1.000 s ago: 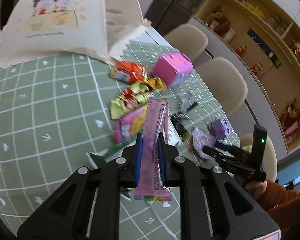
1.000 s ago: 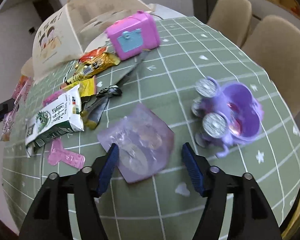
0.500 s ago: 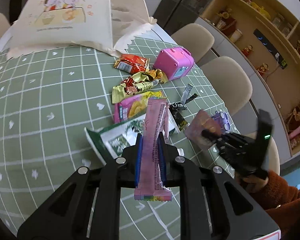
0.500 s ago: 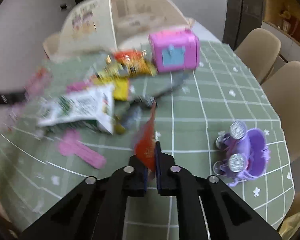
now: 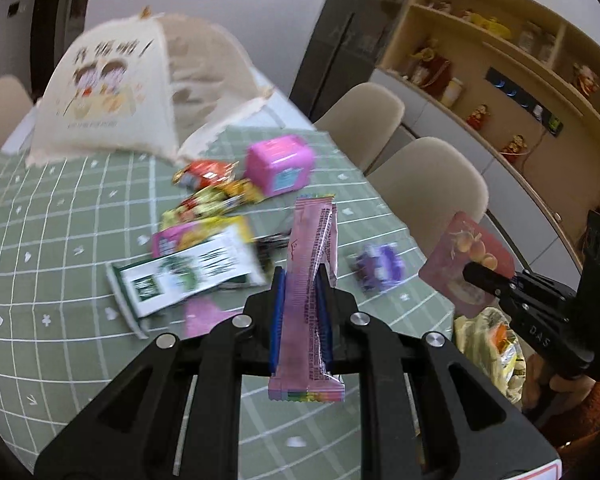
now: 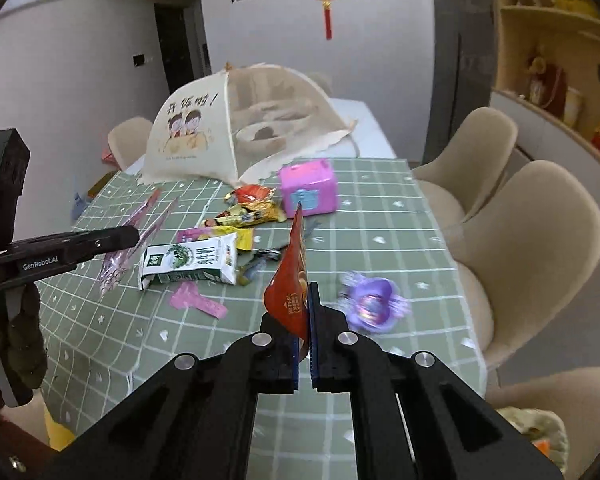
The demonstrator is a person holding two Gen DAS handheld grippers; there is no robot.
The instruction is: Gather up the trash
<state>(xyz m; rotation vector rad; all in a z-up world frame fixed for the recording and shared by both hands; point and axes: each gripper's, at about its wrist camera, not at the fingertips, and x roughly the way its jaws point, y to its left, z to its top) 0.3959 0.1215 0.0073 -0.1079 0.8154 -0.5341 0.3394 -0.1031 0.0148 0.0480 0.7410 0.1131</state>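
My left gripper [image 5: 300,292] is shut on a long pink wrapper [image 5: 310,280] and holds it above the green checked table [image 5: 60,260]. My right gripper [image 6: 305,320] is shut on a red pouch [image 6: 292,284], seen edge-on; the same pouch [image 5: 468,256] shows in the left wrist view, held off the table's right side. On the table lie a green-and-white carton [image 6: 190,262], a yellow-pink packet [image 5: 204,232], red and yellow snack wrappers [image 6: 248,208] and a small pink wrapper [image 6: 198,300]. The left gripper with the pink wrapper [image 6: 128,240] shows in the right wrist view.
A cream mesh food cover [image 6: 236,128] stands at the table's far end. A pink toy box [image 6: 308,190] and a purple toy [image 6: 370,300] sit on the table. Beige chairs [image 6: 532,248] line the right side. A bag holding trash [image 5: 492,348] sits below the right gripper.
The right gripper closed on the pouch, lifted it off the table and pulled back to the right. The left gripper rose and drew back with the pink wrapper still in it.
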